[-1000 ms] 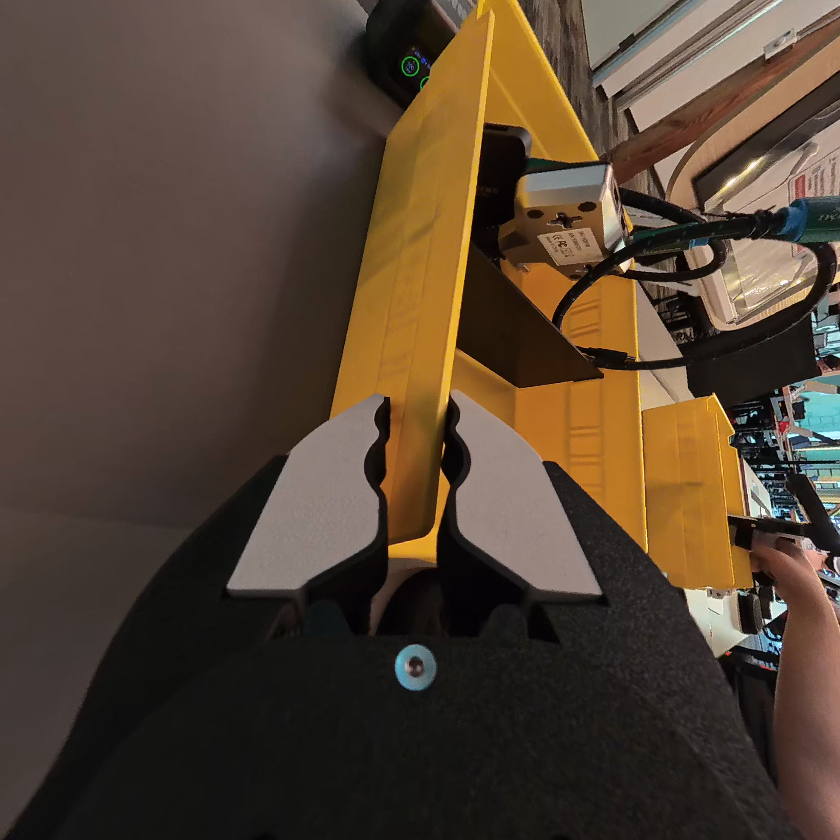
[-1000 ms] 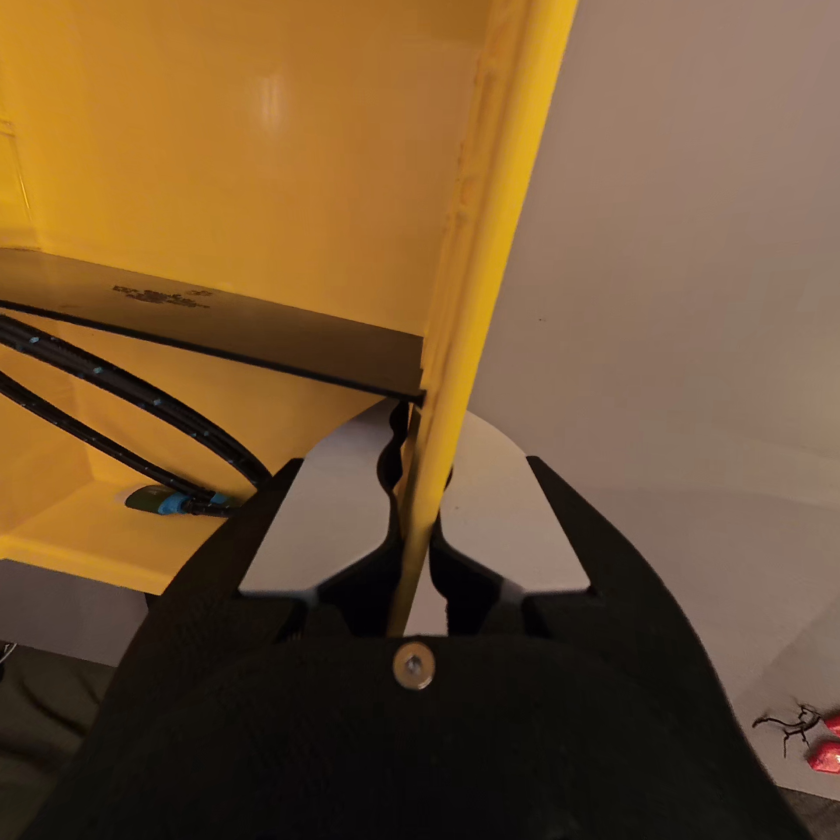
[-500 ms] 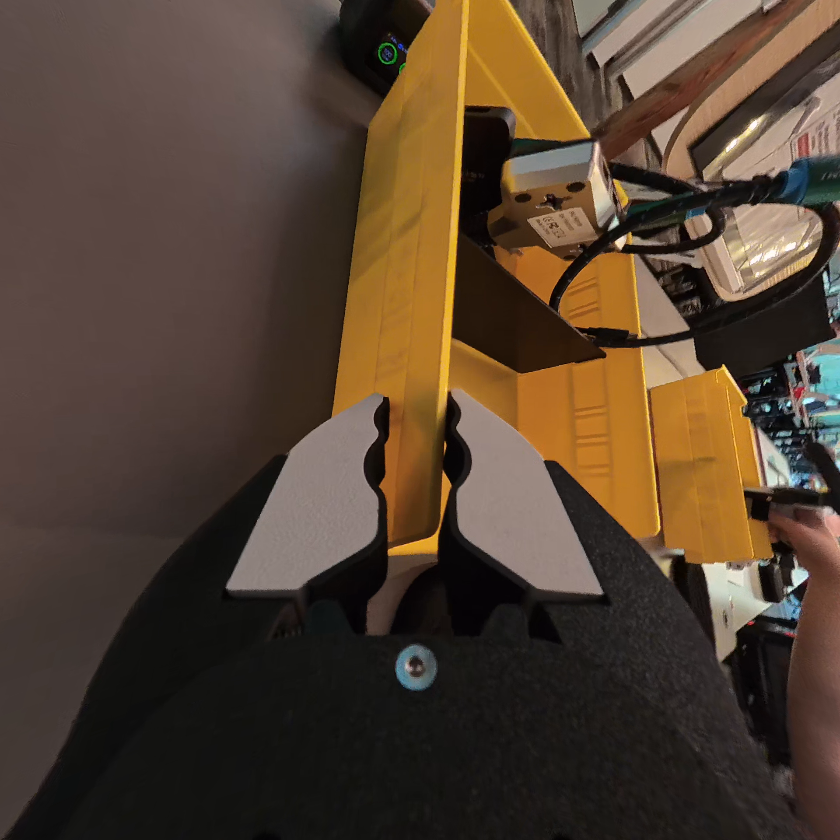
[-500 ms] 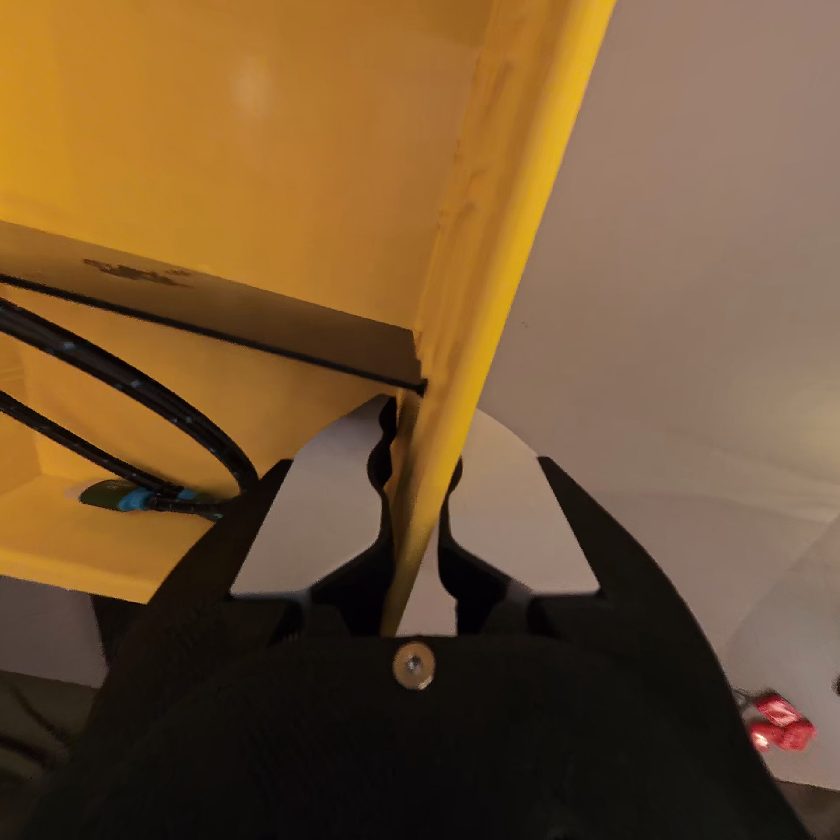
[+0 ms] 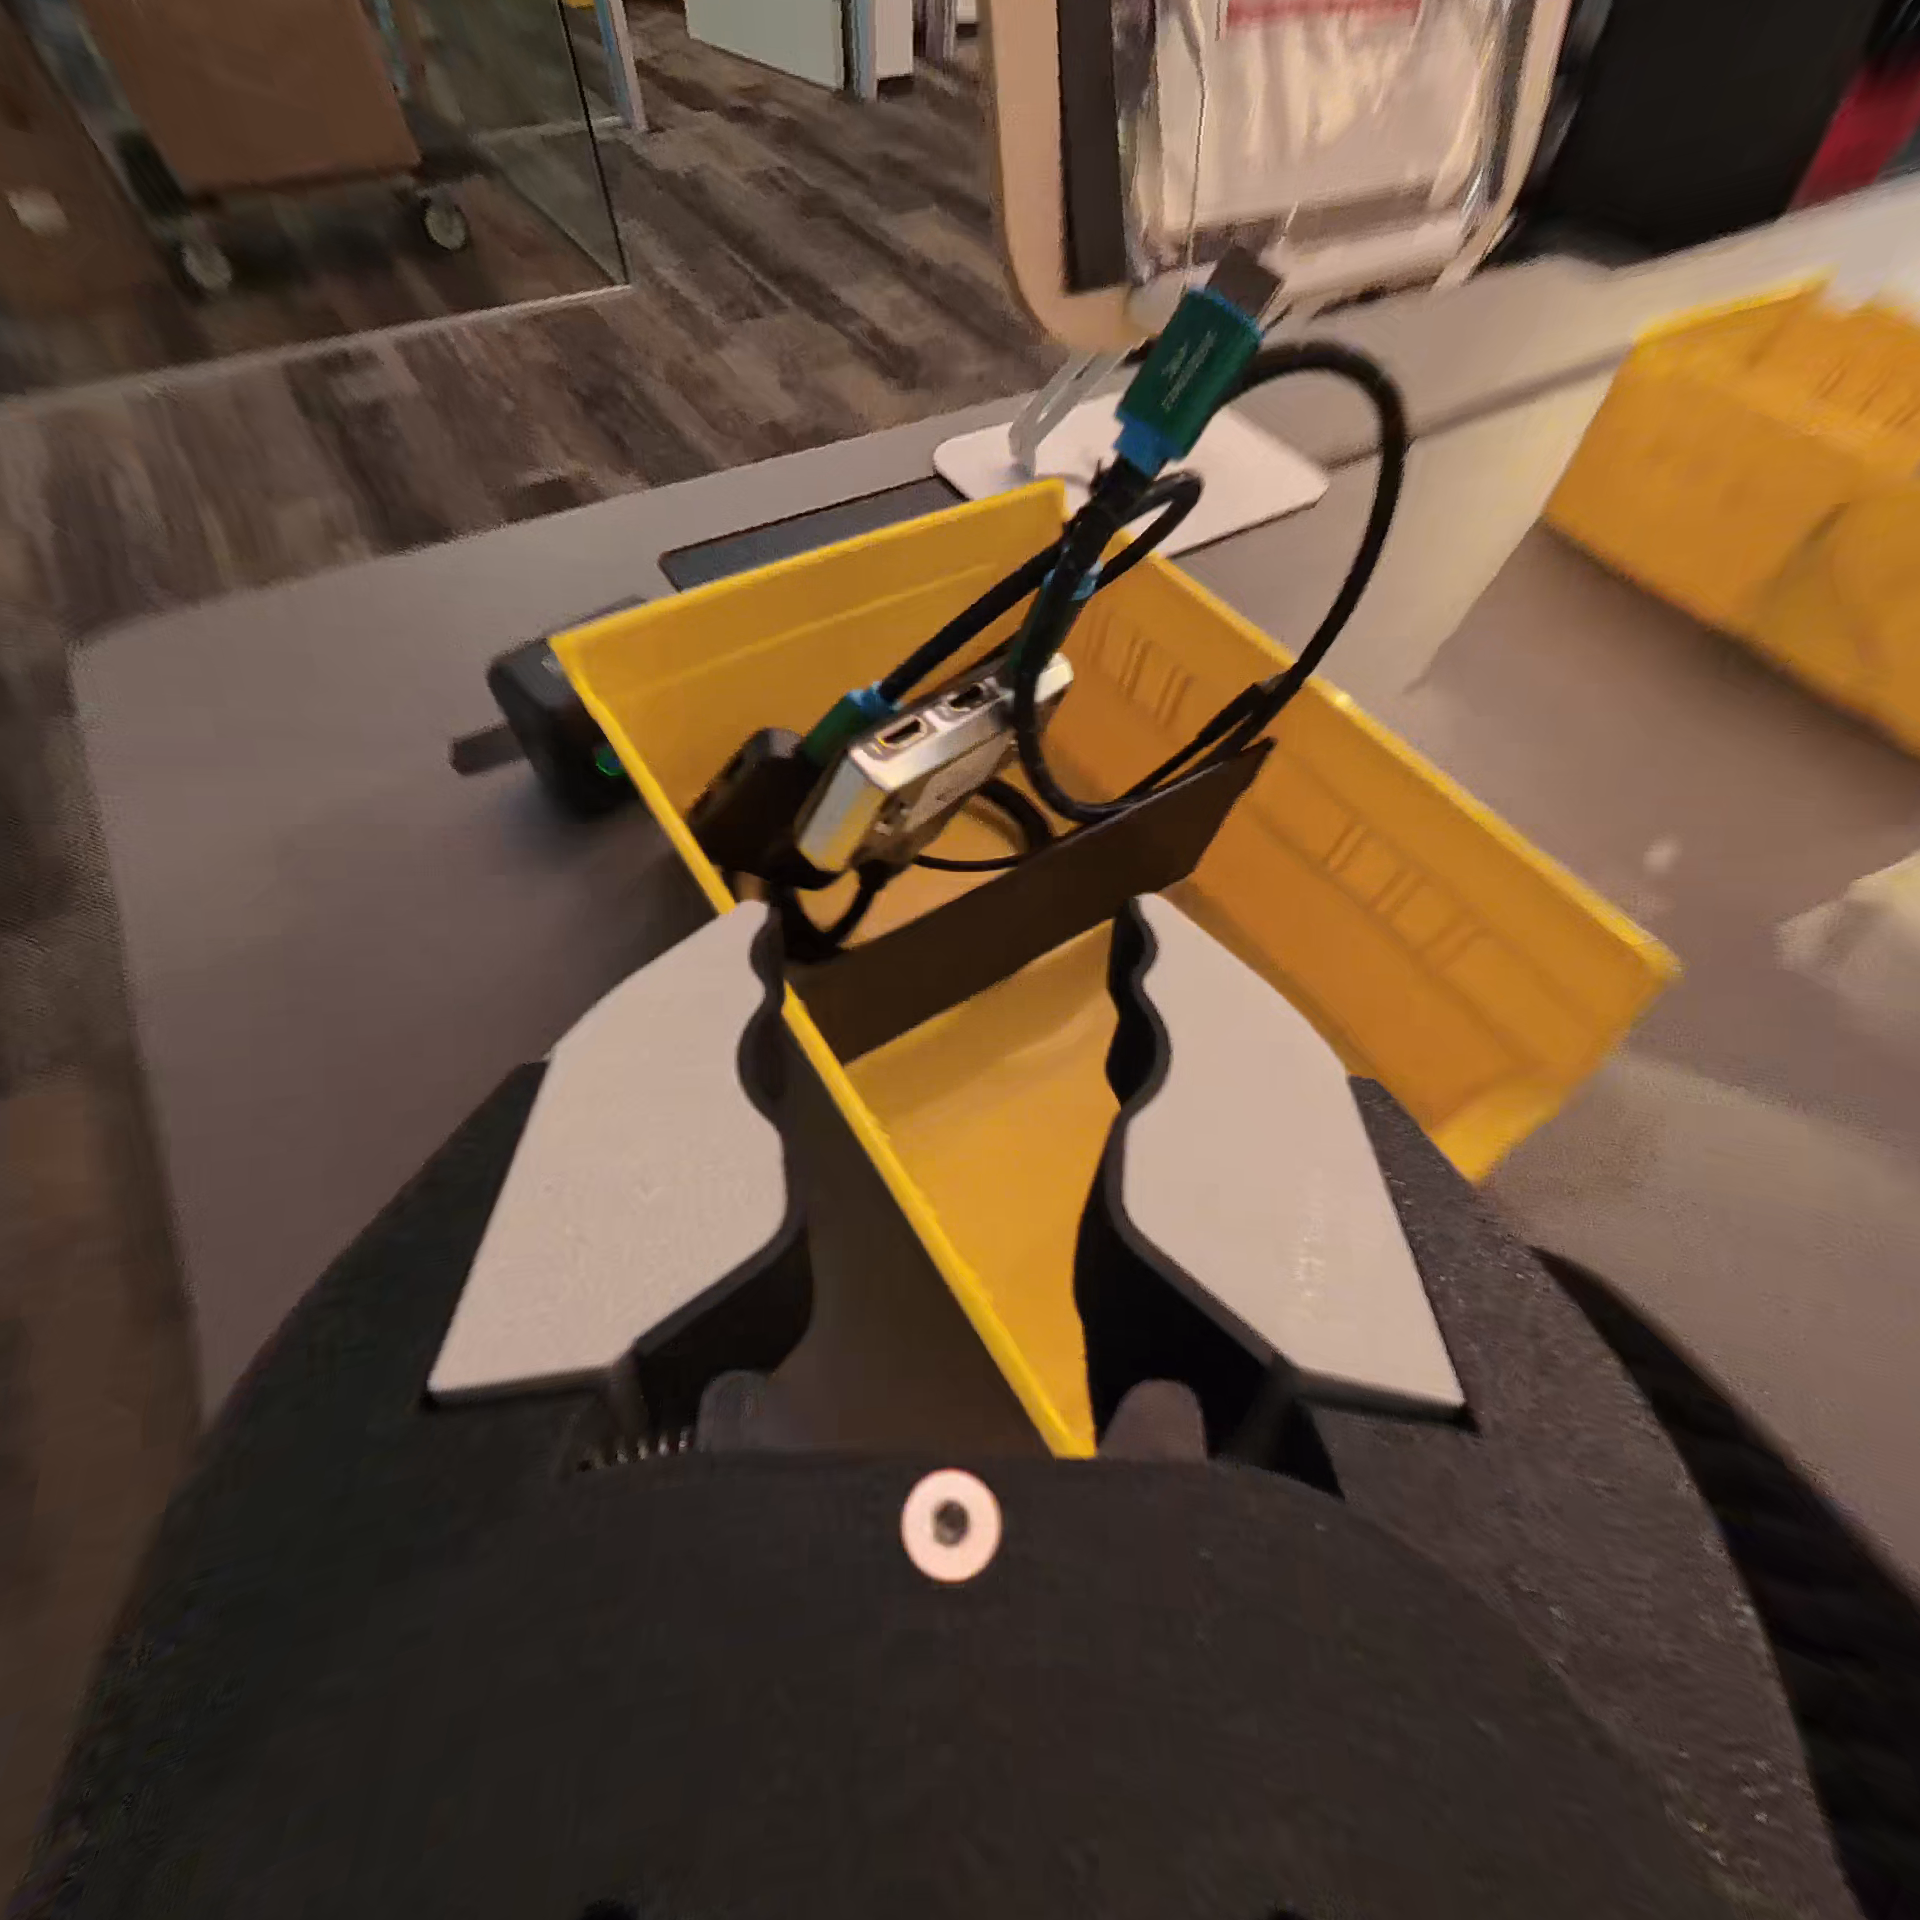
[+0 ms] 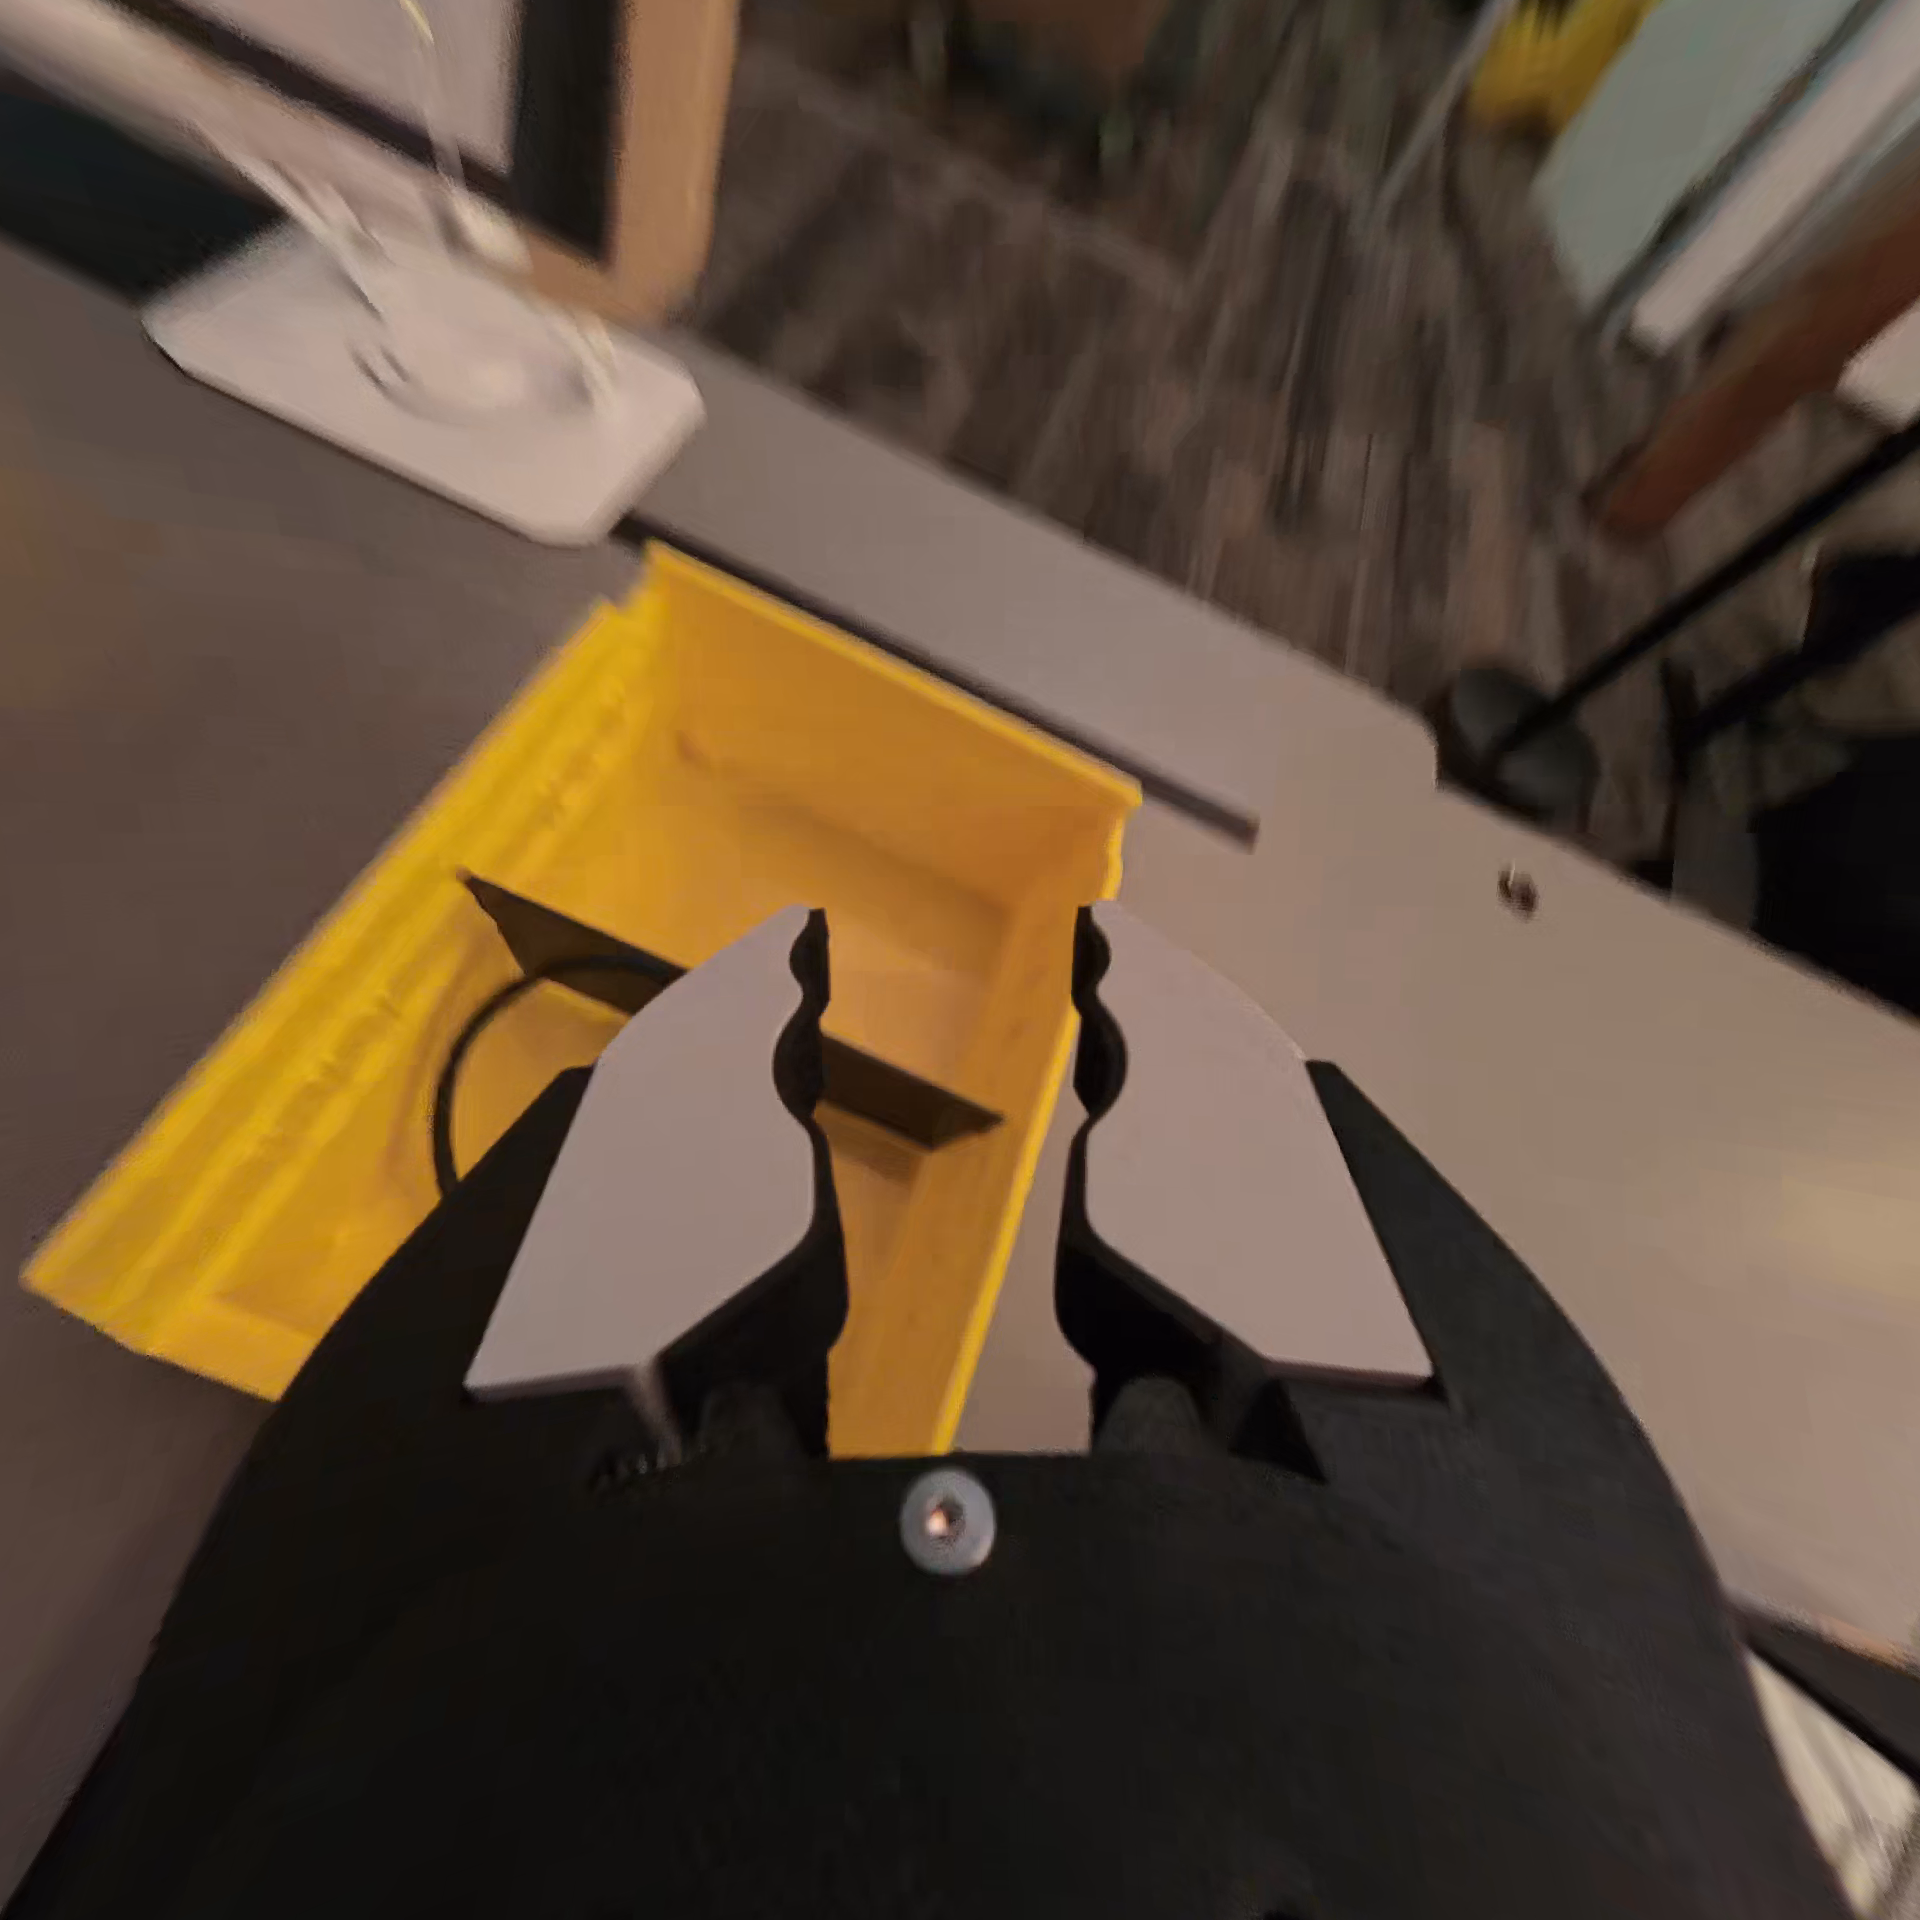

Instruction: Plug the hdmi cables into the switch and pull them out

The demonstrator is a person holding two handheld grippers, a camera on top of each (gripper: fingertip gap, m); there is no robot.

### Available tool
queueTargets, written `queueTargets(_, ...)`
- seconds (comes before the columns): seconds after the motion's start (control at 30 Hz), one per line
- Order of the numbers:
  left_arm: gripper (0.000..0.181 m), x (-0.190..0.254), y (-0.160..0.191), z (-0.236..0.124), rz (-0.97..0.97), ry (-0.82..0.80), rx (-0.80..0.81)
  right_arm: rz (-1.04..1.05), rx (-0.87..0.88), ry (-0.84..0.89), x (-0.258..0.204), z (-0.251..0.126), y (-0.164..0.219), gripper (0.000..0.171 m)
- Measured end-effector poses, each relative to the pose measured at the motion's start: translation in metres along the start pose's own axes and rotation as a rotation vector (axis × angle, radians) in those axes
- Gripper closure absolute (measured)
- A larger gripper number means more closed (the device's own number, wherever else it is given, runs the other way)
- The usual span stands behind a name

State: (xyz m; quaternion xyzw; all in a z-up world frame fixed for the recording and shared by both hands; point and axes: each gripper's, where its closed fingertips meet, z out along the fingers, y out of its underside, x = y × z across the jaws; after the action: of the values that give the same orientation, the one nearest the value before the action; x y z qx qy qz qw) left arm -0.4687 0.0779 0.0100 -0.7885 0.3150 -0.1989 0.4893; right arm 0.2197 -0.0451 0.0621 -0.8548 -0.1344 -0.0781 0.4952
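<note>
A yellow bin [image 5: 1403,883] stands on the grey table [image 5: 312,935]. In its far half lies the silver HDMI switch [image 5: 914,769] among black cables [image 5: 1361,582]. One green-blue HDMI plug [image 5: 1190,369] sticks up free above the bin; another [image 5: 847,717] lies at the switch's end. My left gripper [image 5: 945,914] is open, its jaws on either side of the bin's left wall. My right gripper [image 6: 951,914] is open around the bin's right wall [image 6: 1029,1164]. The right wrist view shows only a cable loop [image 6: 468,1060]; the switch is hidden there.
A black divider [image 5: 1039,894] crosses the bin. A black device with a green light [image 5: 551,717] sits behind the bin. A white monitor base [image 5: 1143,468] stands at the table's far edge, also in the right wrist view [image 6: 416,395]. A second yellow bin [image 5: 1766,520] is at the right. Spacing between my two grippers at the tips: around 70 cm. About 7 cm separates my left fingertips from the silver HDMI switch [image 5: 914,769].
Both grippers were shut on the bin's walls and held it tipped. Now the bin rests flat on the table and both grippers have opened.
</note>
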Motion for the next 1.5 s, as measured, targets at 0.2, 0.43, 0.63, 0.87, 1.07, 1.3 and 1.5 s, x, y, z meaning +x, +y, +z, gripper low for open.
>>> queueTargets(0.2, 0.13, -0.011, -0.003, 0.046, 0.194, 0.005, -0.08, -0.278, 0.779, 0.213, -0.046, -0.117, -0.092, 0.138)
queueTargets(0.43, 0.131, -0.019, 0.017, 0.083, 0.335, 0.049, -0.2, -0.327, 0.714, -0.007, -0.117, -0.12, -0.111, 0.131)
queueTargets(0.63, 0.138, -0.017, 0.024, 0.101, 0.414, 0.087, -0.252, -0.409, 0.695, -0.136, -0.163, -0.108, -0.113, 0.131)
queueTargets(0.87, 0.149, -0.015, 0.024, 0.1, 0.46, 0.088, -0.254, -0.432, 0.619, -0.245, -0.192, -0.063, -0.098, 0.131)
queueTargets(1.07, 0.157, -0.003, 0.012, 0.087, 0.479, 0.13, -0.257, -0.39, 0.583, -0.319, -0.211, -0.026, -0.089, 0.133)
queueTargets(1.3, 0.16, 0.021, -0.031, 0.073, 0.466, 0.217, -0.232, -0.402, 0.589, -0.386, -0.234, -0.008, -0.095, 0.134)
queueTargets(1.5, 0.161, 0.028, -0.083, 0.052, 0.342, 0.293, -0.141, -0.448, 0.588, -0.43, -0.248, -0.002, -0.109, 0.135)
